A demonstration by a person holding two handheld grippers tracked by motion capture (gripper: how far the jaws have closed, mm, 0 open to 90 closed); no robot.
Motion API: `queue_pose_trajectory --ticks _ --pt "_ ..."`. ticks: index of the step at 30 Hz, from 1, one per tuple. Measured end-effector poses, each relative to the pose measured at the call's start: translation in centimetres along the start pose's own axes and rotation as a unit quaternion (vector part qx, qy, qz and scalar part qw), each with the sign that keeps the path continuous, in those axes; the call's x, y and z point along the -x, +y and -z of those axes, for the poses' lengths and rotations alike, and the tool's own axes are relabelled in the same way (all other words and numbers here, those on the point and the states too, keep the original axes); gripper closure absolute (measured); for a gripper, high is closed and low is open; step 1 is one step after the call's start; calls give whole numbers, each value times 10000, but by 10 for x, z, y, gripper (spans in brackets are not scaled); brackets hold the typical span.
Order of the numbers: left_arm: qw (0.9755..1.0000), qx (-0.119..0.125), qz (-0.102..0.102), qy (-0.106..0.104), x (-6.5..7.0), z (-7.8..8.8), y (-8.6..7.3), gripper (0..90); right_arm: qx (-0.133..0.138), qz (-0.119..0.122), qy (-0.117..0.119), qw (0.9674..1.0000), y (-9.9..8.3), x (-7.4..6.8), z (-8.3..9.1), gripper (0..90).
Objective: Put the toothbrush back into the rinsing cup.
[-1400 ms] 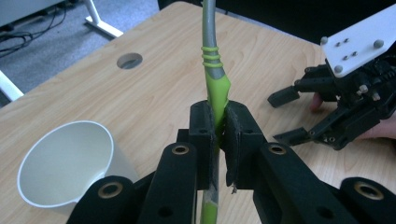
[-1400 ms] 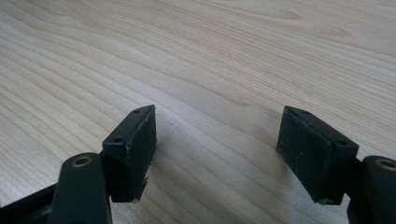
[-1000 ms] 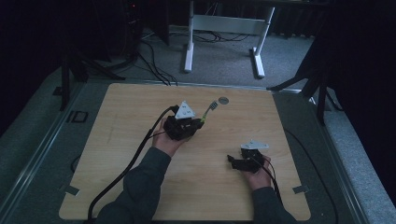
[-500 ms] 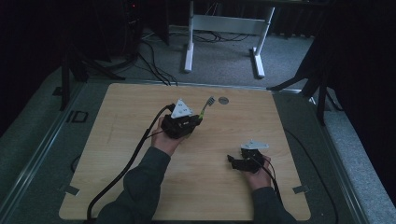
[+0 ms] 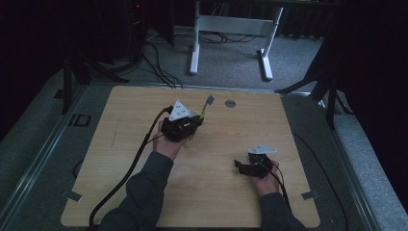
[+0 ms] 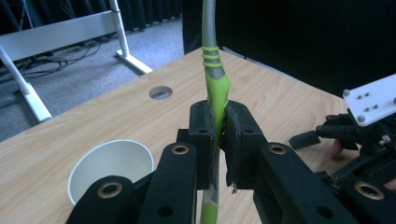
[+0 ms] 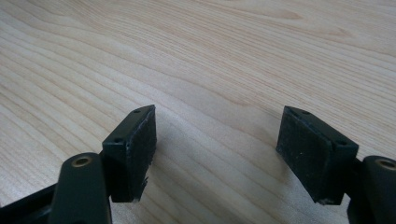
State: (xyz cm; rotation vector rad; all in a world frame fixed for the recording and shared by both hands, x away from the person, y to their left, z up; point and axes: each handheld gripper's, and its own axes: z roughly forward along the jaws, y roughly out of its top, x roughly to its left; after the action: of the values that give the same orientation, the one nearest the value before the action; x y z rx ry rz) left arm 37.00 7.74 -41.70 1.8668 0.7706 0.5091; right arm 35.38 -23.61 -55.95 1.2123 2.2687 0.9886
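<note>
On the wooden table [image 5: 288,125] — left tongs [image 6: 217,133] clenched on a green toothbrush [image 6: 215,93], right tongs [image 7: 219,154] released.

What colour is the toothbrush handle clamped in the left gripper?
Lime green toothbrush handle with grey, clearest in the left gripper view.

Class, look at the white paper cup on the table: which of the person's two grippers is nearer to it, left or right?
Left. The left gripper, shut on a green toothbrush, hangs just beside the white paper cup. The right gripper sits well apart, open over bare table.

toothbrush [image 6: 215,95] between left tongs [image 6: 217,128], above paper cup [image 6: 112,163]
</note>
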Motion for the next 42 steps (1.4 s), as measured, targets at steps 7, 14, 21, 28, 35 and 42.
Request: queue_pose_trajectory --ticks 7,14,21,28,35,42 --pt "9996 241 59 95 -1 2 1 827 1 0 0 10000 0 0 0 279" --pt "9994 310 57 153 -3 2 -1 827 1 1 0 10000 0 0 0 279" --pt "9983 522 218 134 -11 6 -6 827 1 3 -1 10000 0 0 0 279" --pt "9963 716 455 114 -21 9 -15 827 0 2 0 10000 0 0 0 279" --pt "9953 808 525 107 -24 10 -18 827 -1 1 0 10000 0 0 0 279" --pt "9949 857 528 118 -26 10 -18 826 -1 1 0 10000 0 0 0 279"
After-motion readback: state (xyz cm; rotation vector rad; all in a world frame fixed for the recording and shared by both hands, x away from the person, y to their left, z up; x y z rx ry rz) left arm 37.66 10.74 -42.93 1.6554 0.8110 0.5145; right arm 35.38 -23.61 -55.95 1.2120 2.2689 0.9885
